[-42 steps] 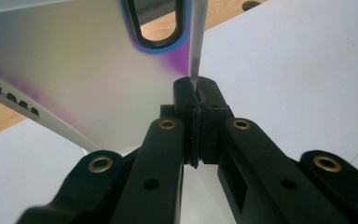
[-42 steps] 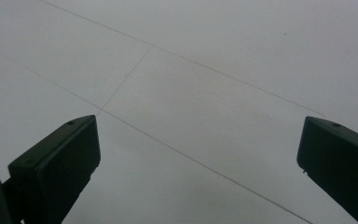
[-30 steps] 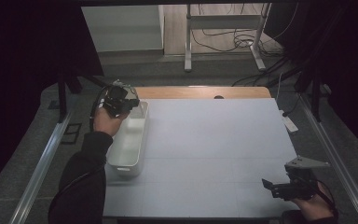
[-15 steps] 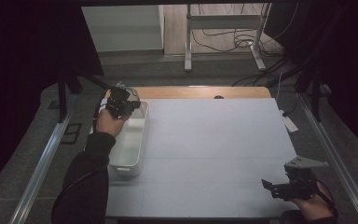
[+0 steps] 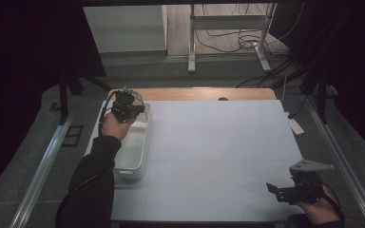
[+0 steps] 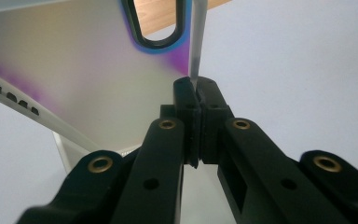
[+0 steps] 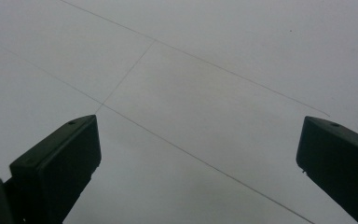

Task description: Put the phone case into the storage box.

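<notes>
Clearly, your left tool (image 6: 196, 93) was closed tight on the near edge of a thin white board (image 6: 88, 60). Its pads pinched only a narrow strip of that edge, while the rest of the sheet, with its handle slot (image 6: 156, 23) at the far end, stood out beyond the grip. You held the board upright on edge over the far end of the white bin (image 5: 140, 147), which sat along the left side of the surface (image 5: 218, 142). Whether the board's lower edge already touched the bin I could not tell.

The main risk was the board pivoting in that small pinch. So much sheet hung past the pads that a quick tilt of your wrist could have let it swing or slip out. If it had caught the bin's rim on the way down, the bin could have been pushed along the surface or tipped, since nothing steadied it. Releasing while the board stood upright could have let it topple over the bin's side.

Your right tool (image 5: 272, 188) was wide open and empty, well apart from the bin at the near right corner, too far off to brace it.
</notes>
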